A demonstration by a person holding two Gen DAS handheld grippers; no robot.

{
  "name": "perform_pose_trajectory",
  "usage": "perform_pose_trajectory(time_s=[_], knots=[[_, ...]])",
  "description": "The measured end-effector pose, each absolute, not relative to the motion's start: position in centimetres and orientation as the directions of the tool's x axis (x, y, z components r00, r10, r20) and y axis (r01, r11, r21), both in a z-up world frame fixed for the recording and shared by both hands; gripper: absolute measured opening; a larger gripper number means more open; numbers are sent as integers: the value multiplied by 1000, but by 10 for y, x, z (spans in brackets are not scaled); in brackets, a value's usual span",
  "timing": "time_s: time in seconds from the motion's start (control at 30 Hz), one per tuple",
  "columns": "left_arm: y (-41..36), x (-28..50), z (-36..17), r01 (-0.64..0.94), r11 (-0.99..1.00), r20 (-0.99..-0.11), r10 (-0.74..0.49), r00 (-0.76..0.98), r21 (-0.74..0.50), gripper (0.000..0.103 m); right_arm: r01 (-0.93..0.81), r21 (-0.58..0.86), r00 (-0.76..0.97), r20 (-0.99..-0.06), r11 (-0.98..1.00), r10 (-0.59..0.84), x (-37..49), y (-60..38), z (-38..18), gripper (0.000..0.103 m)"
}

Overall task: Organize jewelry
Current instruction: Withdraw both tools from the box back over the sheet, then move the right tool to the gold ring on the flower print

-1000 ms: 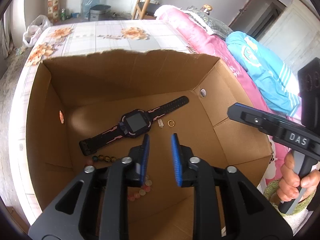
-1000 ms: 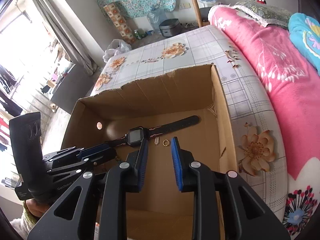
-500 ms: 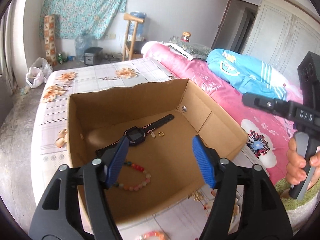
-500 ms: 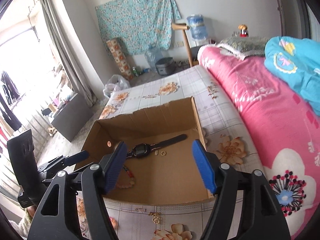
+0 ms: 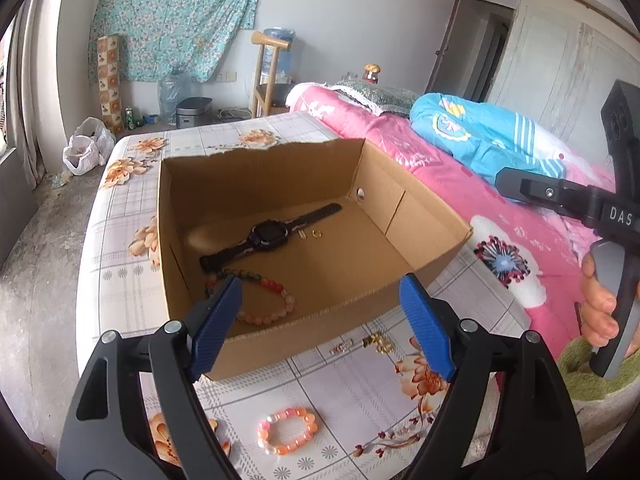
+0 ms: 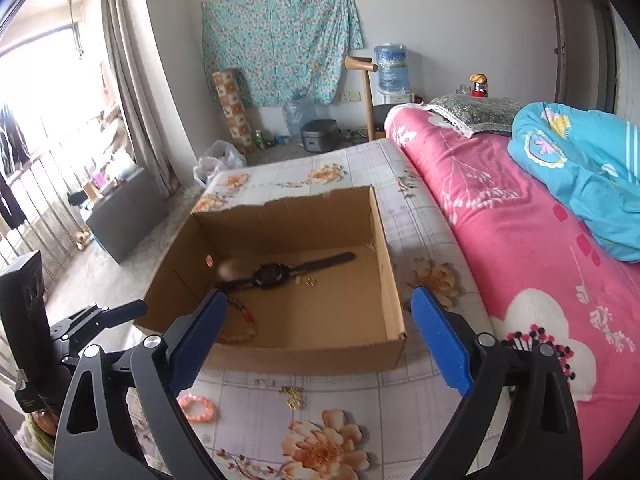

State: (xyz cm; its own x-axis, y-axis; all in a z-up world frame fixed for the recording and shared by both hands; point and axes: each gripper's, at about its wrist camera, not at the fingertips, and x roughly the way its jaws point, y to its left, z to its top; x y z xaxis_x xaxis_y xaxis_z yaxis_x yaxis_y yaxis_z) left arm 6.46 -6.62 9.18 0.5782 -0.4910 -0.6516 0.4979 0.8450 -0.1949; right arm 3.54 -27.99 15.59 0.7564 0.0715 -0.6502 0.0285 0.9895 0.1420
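Both grippers hovering before the cardboard box [image 5: 304, 344].
Left gripper [image 5: 320, 320] and right gripper [image 6: 316, 340] jaws opening wide, holding nothing.

A pink floral quilt [image 6: 520, 248] covers the bed, with a blue blanket [image 6: 584, 176] bunched on it. A turquoise cloth [image 6: 280, 36] hangs on the wall above what may be a rice cooker [image 6: 319, 135].
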Motion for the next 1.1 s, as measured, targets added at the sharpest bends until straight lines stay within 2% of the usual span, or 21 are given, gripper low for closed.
perform_pose_trajectory(time_s=[0.1, 0.4, 0.57, 0.67, 0.83, 0.97, 1.1], knots=[[-66, 59, 85, 502, 840, -657, -499, 565, -206, 77, 39, 107, 740, -672, 993, 43, 27, -278, 152, 96], [-65, 49, 72, 496, 839, -670, -501, 547, -223, 77, 89, -92, 695, -707, 992, -128, 12, -273, 138, 96], [-68, 46, 68, 504, 839, -673, -495, 550, -205, 77, 124, -205, 698, -677, 971, -232, 6, -276, 129, 96], [-74, 39, 63, 521, 835, -676, -490, 551, -180, 77, 115, -181, 703, -680, 977, -208, 1, -284, 121, 96], [-84, 31, 46, 531, 838, -702, -456, 547, -129, 77, 102, -10, 683, -726, 995, -77, -6, -301, 93, 96], [-91, 30, 30, 530, 845, -722, -413, 555, -76, 77, 121, 1, 652, -754, 993, -79, -5, -295, 68, 96], [-102, 31, 14, 542, 840, -749, -374, 546, -25, 77, 105, 58, 636, -771, 993, -22, 0, -287, 49, 96]])
